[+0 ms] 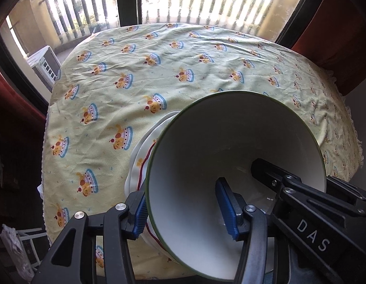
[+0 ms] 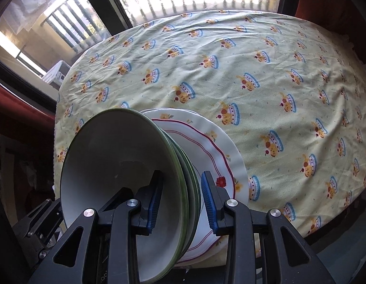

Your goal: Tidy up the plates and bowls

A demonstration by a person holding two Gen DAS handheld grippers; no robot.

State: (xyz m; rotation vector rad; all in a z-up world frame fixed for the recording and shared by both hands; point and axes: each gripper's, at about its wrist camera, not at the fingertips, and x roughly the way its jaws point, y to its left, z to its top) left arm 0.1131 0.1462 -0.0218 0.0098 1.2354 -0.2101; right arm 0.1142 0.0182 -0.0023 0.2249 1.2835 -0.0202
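Note:
A stack of white bowls with green rims [image 1: 225,142] [image 2: 116,165] sits on a stack of white plates with red wavy lines and flowers [image 1: 140,165] [image 2: 213,163] near the table's front edge. My left gripper [image 1: 185,210] is shut on the bowl stack's rim, one blue pad inside, one outside. My right gripper [image 2: 183,201] is shut on the opposite rim of the nested bowls, one pad inside, one outside. The right gripper's black arm also shows inside the bowl in the left wrist view [image 1: 289,189].
The round table [image 1: 183,71] [image 2: 277,71] wears a pale yellow cloth printed with cakes. A window with balcony railings [image 1: 206,0] lies behind it. Red curtains [image 1: 336,28] hang at both sides. A white unit [image 1: 44,65] stands outside on the left.

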